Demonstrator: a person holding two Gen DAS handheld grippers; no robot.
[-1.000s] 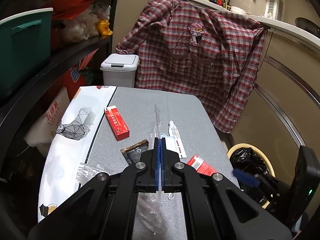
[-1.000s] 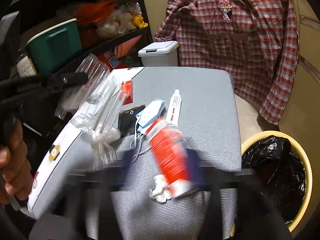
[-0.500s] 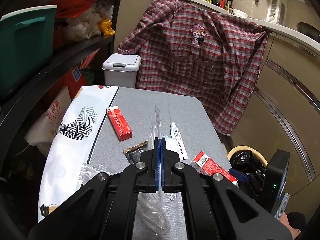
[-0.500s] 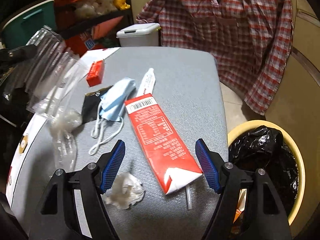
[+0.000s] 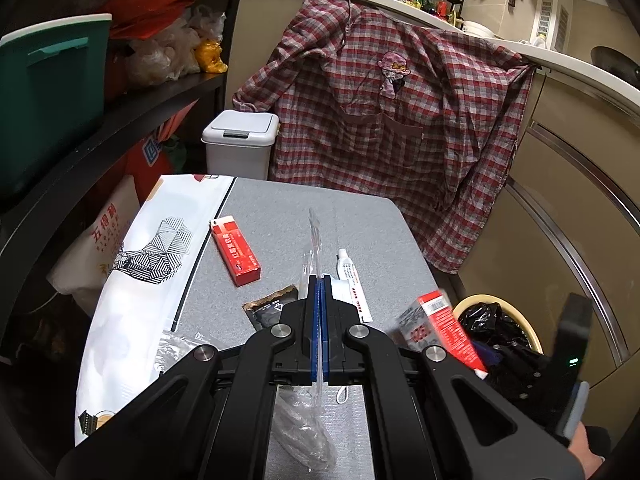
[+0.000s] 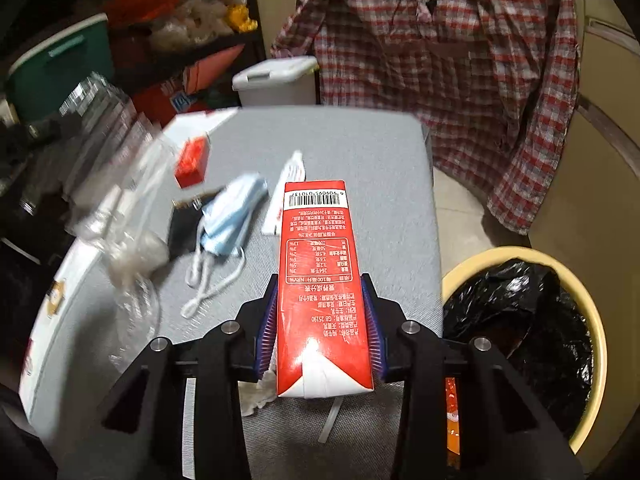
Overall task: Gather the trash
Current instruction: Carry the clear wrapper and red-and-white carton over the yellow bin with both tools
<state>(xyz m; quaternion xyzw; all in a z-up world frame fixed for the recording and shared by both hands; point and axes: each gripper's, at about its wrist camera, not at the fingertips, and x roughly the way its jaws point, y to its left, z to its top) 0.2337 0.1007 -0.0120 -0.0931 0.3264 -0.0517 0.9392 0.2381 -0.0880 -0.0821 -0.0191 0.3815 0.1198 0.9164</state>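
Note:
My right gripper (image 6: 320,300) has a red milk carton (image 6: 316,240) between its blue pads. Its jaws are closing and both pads touch the carton's sides. In the left wrist view the carton (image 5: 444,324) is tilted up off the grey table (image 6: 360,152), beside the yellow bin with a black liner (image 6: 472,268). My left gripper (image 5: 320,280) is shut on a clear plastic bag (image 5: 314,236) that hangs over the table's left side. On the table lie a blue face mask (image 6: 232,216), a white tube (image 6: 288,184), a small red box (image 5: 236,248), a black wrapper (image 6: 184,224) and a crumpled tissue (image 6: 256,396).
A white printed sack (image 5: 148,252) covers the table's left edge. Behind the table stand a white lidded bin (image 5: 240,144) and a hanging plaid shirt (image 5: 400,140). A dark shelf with a green box (image 5: 48,100) is at the left.
The right gripper's jaws have narrowed from wide apart onto the red carton, and the carton has tipped up off the table. The left gripper has stayed put with the bag.

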